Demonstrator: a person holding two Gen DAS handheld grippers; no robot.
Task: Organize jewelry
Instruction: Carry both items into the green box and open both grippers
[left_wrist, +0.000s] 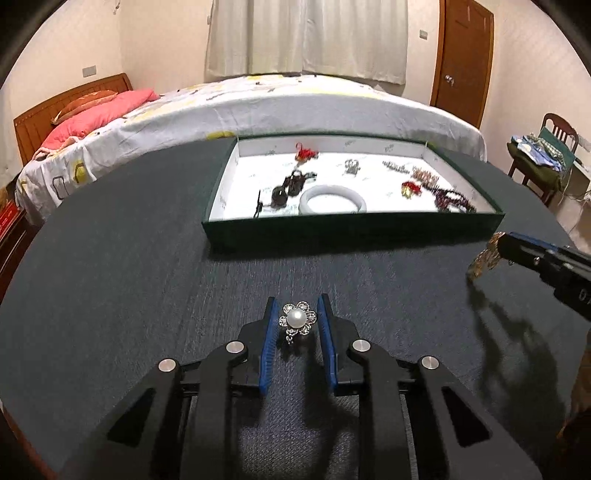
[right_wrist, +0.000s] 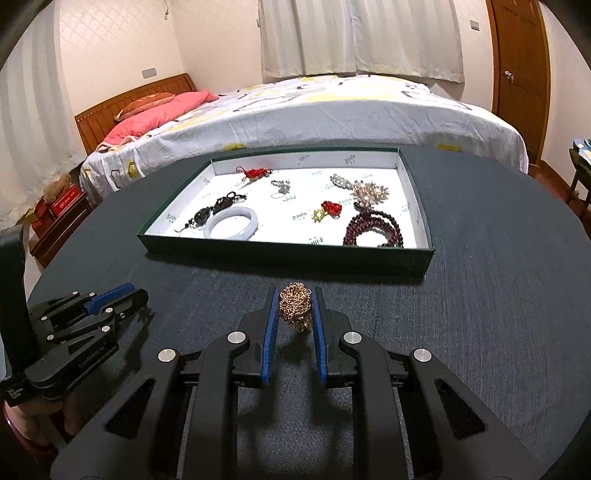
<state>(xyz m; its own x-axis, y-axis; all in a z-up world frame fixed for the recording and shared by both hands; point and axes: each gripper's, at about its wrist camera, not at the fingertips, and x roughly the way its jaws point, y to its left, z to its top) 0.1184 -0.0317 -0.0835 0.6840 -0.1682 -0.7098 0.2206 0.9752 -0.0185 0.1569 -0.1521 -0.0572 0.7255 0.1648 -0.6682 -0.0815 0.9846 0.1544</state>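
Tray (right_wrist: 295, 254) beyond brooch (left_wrist: 297, 321); bed (right_wrist: 314, 118) behind.

pearl flower brooch (left_wrist: 296, 322): between blue pads, above table | gold chain cluster (right_wrist: 295, 306): clamped, bunched | tray (right_wrist: 284, 251): holds bangle (right_wrist: 231, 223), beads

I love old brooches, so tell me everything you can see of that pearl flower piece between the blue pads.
The pearl flower brooch is small: one round white pearl at the centre, ringed by silvery openwork petals that look set with tiny clear stones, and a little dangling bit below. It looks like metal. It faces the camera between the blue pads of the left gripper, which close on its sides, above the dark tablecloth, short of the green tray.
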